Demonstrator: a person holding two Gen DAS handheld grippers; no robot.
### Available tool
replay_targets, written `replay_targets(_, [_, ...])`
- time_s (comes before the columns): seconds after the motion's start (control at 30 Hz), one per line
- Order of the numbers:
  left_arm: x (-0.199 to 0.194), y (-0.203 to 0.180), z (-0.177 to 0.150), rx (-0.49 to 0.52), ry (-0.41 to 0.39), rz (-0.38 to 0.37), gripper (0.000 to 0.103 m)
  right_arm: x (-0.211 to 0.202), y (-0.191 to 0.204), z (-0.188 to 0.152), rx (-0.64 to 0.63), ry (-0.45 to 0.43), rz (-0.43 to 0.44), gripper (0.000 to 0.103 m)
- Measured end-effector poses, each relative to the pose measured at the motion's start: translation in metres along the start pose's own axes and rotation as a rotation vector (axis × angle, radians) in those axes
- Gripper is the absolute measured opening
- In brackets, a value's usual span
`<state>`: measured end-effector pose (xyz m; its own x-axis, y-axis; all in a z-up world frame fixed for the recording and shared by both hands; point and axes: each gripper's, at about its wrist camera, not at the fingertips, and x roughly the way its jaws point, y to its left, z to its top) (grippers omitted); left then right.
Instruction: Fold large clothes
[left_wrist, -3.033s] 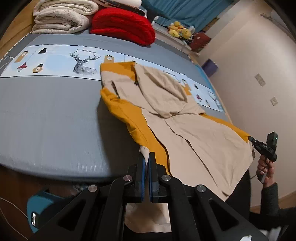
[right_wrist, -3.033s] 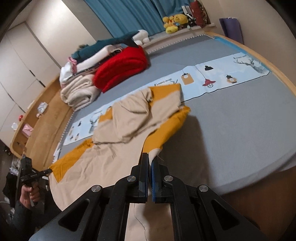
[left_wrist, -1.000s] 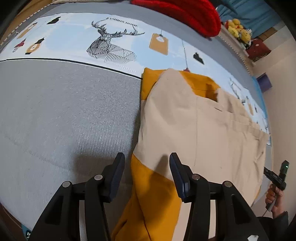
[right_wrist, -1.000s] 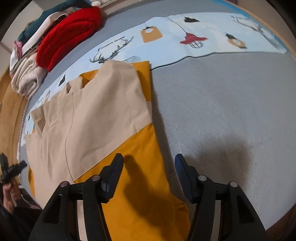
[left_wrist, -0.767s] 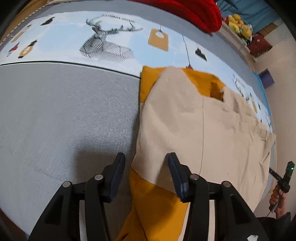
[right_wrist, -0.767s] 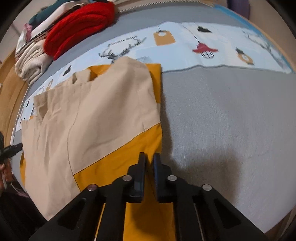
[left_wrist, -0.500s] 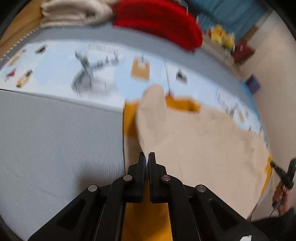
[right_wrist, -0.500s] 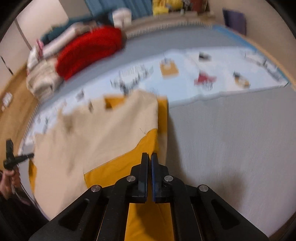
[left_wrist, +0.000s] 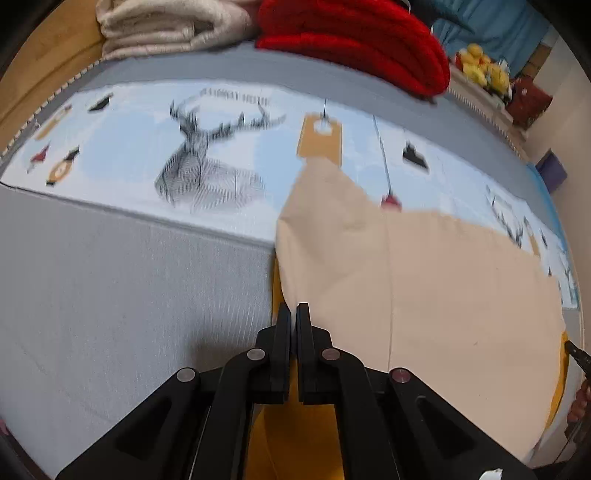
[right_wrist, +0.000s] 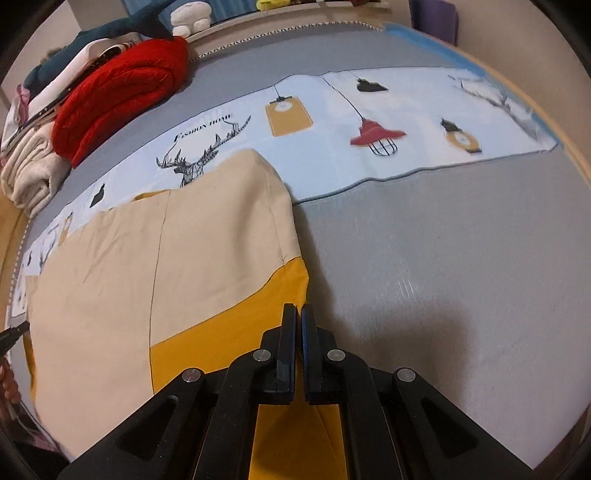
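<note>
A large beige cloth garment with mustard-yellow panels (right_wrist: 192, 258) lies spread flat on the grey bed cover (right_wrist: 443, 258), its far edge overlapping the pale blue printed strip with a deer and lamps (right_wrist: 369, 110). The left gripper (left_wrist: 293, 314) is pressed closed on the garment's yellow near edge, and the right gripper (right_wrist: 299, 314) likewise pinches the yellow corner. Beyond, a folded red knitted blanket (right_wrist: 118, 96) sits beside a folded cream blanket (left_wrist: 166, 26).

A grey bed (right_wrist: 461, 258) with a pale blue printed strip (right_wrist: 388, 110) across it carries the beige-and-mustard garment (right_wrist: 184, 258) ahead of the right tool (right_wrist: 298, 314), with a red blanket (right_wrist: 122, 96) and cream blanket (left_wrist: 166, 26) far beyond.
</note>
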<state>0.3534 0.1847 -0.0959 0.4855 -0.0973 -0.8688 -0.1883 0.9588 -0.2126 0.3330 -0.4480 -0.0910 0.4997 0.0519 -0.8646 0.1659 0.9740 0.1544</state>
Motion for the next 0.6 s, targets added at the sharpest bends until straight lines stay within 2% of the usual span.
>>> replay_targets(0.13, [-0.003, 0.0, 0.009, -0.006, -0.069, 0.01, 0.001, -0.017, 0.012, 0.017, -0.01, -0.128, -0.03, 0.002])
replay_targets(0.2, [0.004, -0.004, 0.011, 0.006, -0.063, 0.03, 0.001, -0.013, 0.021, 0.019, -0.039, -0.141, -0.068, 0.002])
replay_targets(0.27, [0.019, -0.002, 0.013, 0.002, -0.024, 0.037, 0.001, 0.0, 0.025, 0.021, -0.047, -0.105, -0.092, 0.002])
replay_targets(0.37, [0.039, -0.003, 0.011, 0.02, 0.027, 0.057, 0.002, 0.03, 0.022, 0.019, -0.043, 0.015, -0.136, 0.002])
replay_targets(0.6, [0.056, -0.006, 0.003, 0.034, 0.086, 0.113, 0.006, 0.055, 0.021, 0.012, -0.043, 0.098, -0.175, 0.002])
